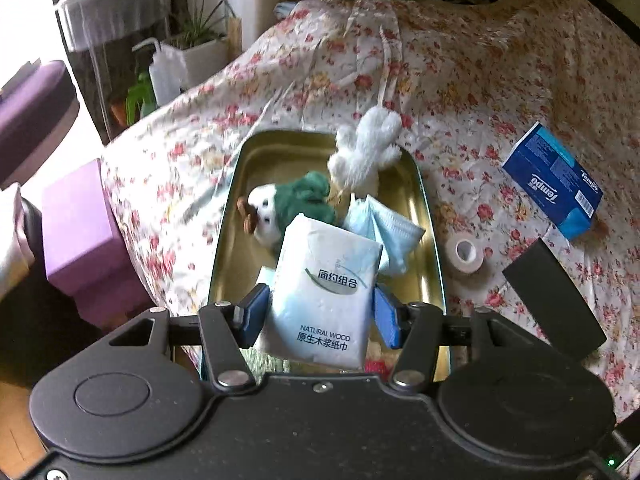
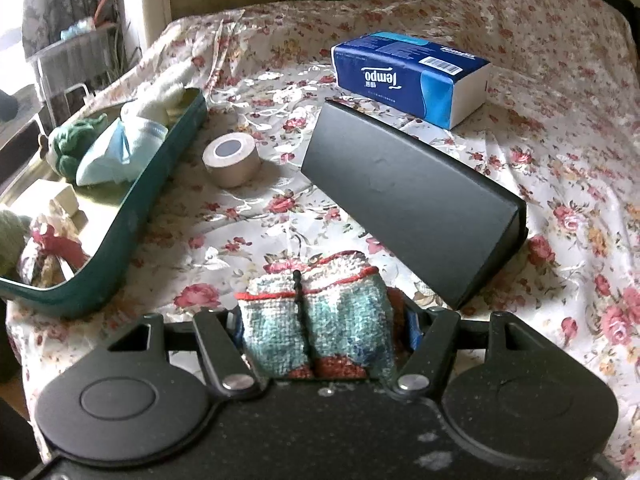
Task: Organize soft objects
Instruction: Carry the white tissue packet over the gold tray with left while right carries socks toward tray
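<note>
Tray (image 2: 132, 216) cut by left edge; tissue pack (image 1: 324, 292) hides tray bottom.

A big cloth with red and pink flowers (image 1: 460, 80) covers the desk and hangs down over its edge. Bright light comes in from the left and makes that side look white. By the wall stands a white pot with a green plant (image 1: 200, 36), and a white squeeze bottle (image 1: 162, 72) is next to it. A purple box (image 1: 80, 232) sits low beside the desk. A round stand with a see-through top (image 1: 108, 8) is in the far corner.
</note>
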Demonstrator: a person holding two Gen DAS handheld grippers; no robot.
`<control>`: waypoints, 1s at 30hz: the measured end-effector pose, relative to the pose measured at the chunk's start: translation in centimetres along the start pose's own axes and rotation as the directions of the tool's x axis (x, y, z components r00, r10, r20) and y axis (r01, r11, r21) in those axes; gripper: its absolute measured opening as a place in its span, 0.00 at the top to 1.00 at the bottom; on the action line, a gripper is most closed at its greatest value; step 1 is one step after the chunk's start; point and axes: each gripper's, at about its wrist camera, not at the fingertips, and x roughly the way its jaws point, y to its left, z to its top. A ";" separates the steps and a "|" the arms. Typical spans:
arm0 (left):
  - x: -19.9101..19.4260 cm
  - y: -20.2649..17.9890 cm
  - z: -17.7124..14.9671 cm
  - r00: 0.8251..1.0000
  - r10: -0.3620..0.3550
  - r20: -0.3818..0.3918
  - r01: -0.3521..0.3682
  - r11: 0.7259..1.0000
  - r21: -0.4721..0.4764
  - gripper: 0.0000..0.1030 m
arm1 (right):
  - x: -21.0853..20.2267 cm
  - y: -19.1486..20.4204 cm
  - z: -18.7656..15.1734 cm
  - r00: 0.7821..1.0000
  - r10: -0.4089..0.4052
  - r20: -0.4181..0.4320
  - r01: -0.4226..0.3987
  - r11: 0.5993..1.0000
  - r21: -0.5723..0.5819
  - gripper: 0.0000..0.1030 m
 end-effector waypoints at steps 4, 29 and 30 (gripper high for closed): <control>-0.9 0.6 -0.2 0.999 0.002 0.044 -0.001 1.000 -0.013 0.48 | -0.1 0.6 0.5 0.999 -0.040 -0.032 0.039 0.999 -0.034 0.37; 0.6 3.9 -0.2 0.998 -0.065 -0.027 0.061 0.991 -0.118 0.48 | -5.2 8.3 16.5 0.954 0.284 -0.100 -0.275 0.957 0.090 0.38; 0.7 4.1 -0.2 0.997 -0.069 -0.031 0.065 0.990 -0.122 0.48 | -5.1 8.6 16.9 0.954 0.285 -0.097 -0.277 0.957 0.086 0.38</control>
